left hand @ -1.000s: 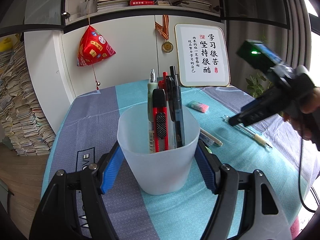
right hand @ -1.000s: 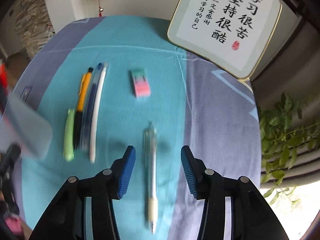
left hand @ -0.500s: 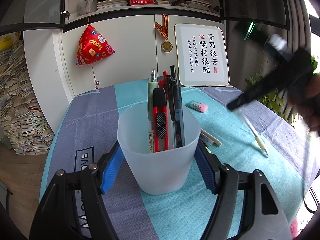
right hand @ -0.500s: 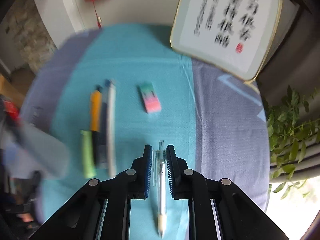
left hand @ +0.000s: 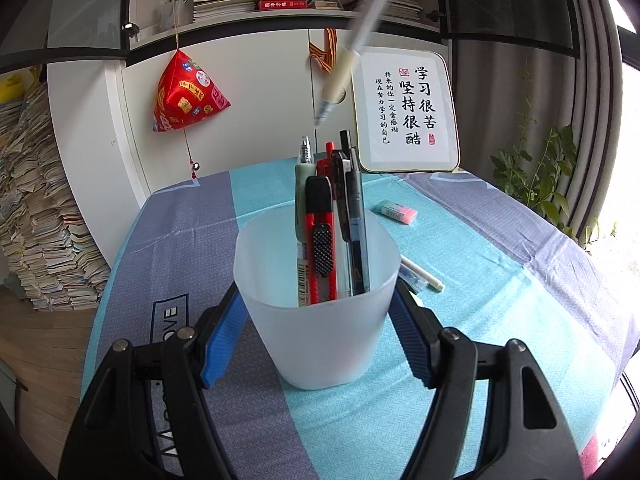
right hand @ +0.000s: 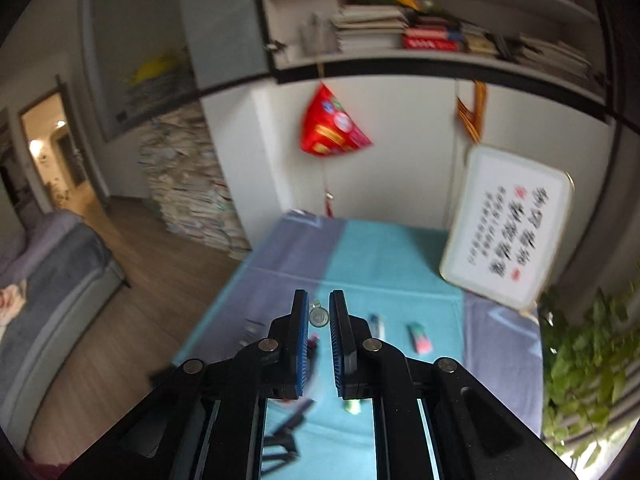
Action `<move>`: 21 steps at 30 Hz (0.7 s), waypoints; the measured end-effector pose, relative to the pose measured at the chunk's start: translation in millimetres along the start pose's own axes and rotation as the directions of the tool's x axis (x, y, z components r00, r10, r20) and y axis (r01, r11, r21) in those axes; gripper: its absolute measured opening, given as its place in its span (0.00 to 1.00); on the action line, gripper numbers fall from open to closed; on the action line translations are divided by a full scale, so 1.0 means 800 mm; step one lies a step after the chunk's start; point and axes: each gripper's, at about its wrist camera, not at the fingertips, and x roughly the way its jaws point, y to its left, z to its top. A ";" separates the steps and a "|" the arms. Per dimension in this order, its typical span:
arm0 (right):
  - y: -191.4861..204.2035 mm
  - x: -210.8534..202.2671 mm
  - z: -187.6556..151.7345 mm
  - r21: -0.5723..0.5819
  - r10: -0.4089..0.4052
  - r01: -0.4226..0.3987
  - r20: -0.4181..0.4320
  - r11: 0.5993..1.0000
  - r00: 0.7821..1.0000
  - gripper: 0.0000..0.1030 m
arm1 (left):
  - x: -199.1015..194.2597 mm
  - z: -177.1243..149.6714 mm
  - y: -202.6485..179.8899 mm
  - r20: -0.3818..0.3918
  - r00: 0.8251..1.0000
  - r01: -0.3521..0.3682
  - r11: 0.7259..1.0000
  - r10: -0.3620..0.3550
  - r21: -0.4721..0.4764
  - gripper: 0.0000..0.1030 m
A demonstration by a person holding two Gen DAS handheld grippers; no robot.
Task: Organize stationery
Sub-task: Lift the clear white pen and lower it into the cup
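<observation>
Above the cup (left hand: 320,300), tip down: clear pen (left hand: 344,68), clamped in right gripper (right hand: 319,316). Left gripper (left hand: 316,344) clamps cup, several pens and cutter (left hand: 320,248) inside. Left on tablecloth (left hand: 500,300): eraser (left hand: 396,212), white pen (left hand: 422,278), others.

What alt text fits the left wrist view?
The left tongs grip a cup of pens on the table, while a pen hangs tip-down above it. An eraser lies beyond.
</observation>
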 end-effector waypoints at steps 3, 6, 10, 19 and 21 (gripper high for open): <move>0.011 0.006 0.005 -0.008 0.055 -0.055 -0.009 0.998 0.998 0.11 | 0.000 0.000 0.000 0.000 1.000 0.000 1.000 0.000 0.000 0.67; 0.020 0.017 0.004 -0.022 0.072 -0.072 -0.029 0.997 0.997 0.11 | 0.000 0.000 0.000 0.000 1.000 0.000 1.000 0.000 0.000 0.67; 0.021 0.043 -0.008 -0.005 0.092 -0.093 -0.103 0.996 0.990 0.11 | 0.000 0.000 0.000 0.000 1.000 0.000 1.000 0.000 0.000 0.67; 0.016 0.094 -0.030 0.023 0.096 -0.093 -0.227 0.995 0.969 0.11 | -0.001 0.000 0.001 0.000 1.000 0.000 1.000 0.000 0.001 0.67; 0.015 0.107 -0.034 0.030 0.099 -0.095 -0.242 0.995 0.965 0.11 | -0.001 0.000 0.000 0.000 1.000 0.000 1.000 0.000 0.002 0.67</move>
